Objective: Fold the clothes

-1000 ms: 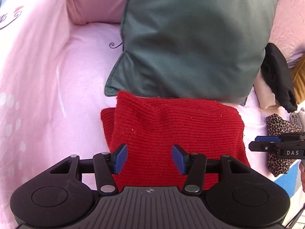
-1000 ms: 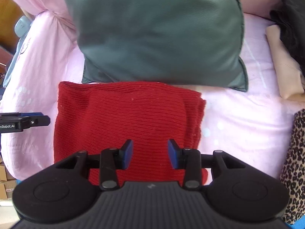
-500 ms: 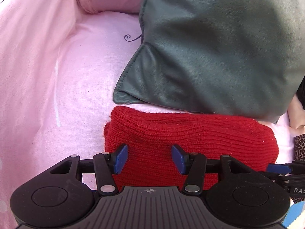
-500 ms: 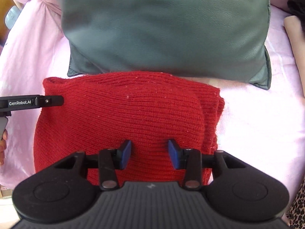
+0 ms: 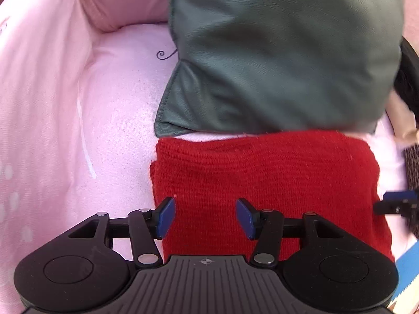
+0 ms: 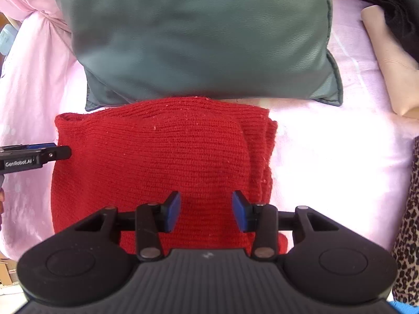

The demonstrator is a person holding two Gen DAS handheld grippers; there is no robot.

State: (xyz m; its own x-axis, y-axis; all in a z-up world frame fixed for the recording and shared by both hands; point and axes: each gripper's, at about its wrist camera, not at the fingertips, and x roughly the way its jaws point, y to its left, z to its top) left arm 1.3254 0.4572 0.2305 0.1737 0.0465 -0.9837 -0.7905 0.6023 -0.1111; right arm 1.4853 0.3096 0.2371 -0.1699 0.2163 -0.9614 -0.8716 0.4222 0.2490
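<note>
One folded red knit point(image 5: 264, 188) lies on the pink bed point(image 5: 110, 120), just in front of one green cushion point(image 5: 282, 52), far edge touching it. Left tool point(image 5: 205, 216) spread over the knit's left part, pads pinching nothing. Right tool point(image 6: 206, 210) spread over its right part, nothing between pads. Only the right view shows the layered fold edges right of the knit's middle, a beige cloth point(image 6: 387, 60), a black cloth point(image 6: 395, 7) and a leopard cloth point(image 6: 408, 222). Left view shows a scroll print point(image 5: 166, 53) left of the cushion. Two tools, one knit.
</note>
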